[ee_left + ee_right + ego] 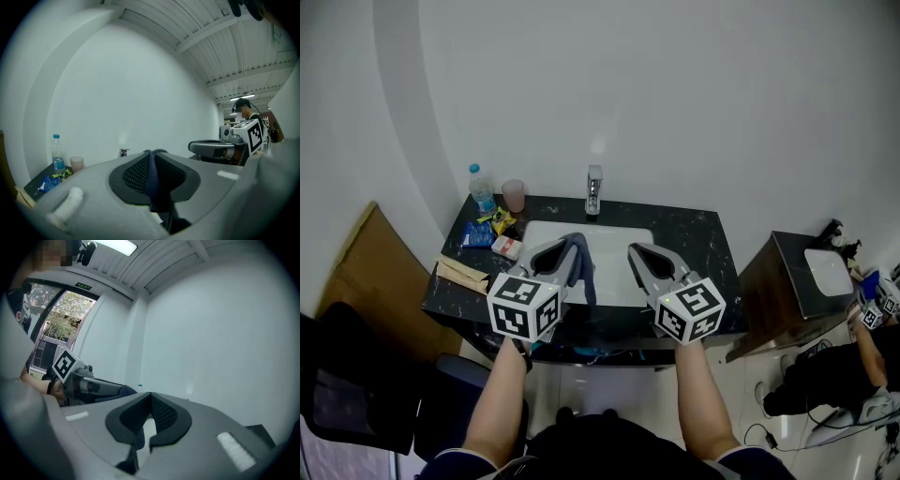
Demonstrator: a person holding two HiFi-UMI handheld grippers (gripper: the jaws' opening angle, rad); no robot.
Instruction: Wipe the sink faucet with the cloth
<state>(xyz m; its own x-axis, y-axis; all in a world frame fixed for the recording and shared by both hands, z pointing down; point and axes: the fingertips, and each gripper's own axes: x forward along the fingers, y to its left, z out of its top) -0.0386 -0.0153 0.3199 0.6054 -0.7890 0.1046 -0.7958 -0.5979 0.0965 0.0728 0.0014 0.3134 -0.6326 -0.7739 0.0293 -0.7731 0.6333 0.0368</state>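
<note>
The left gripper (566, 251) clamps the soft dark-blue cloth (583, 272), which hangs limp over the white sink's (623, 234) front edge. The right gripper (639, 253) is closed and empty. Light, floppy stuff, best held bunched for the chrome faucet (593, 191) at the black stone worktop's (698, 239) back edge.

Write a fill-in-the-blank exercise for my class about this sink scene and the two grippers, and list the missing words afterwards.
1. The left gripper is shut on a dark blue ____.
2. The right gripper has its jaws together and holds ____.
3. On the counter, between the water bottle and the faucet, stands a pink ____.

Missing words: cloth; nothing; cup.
</note>
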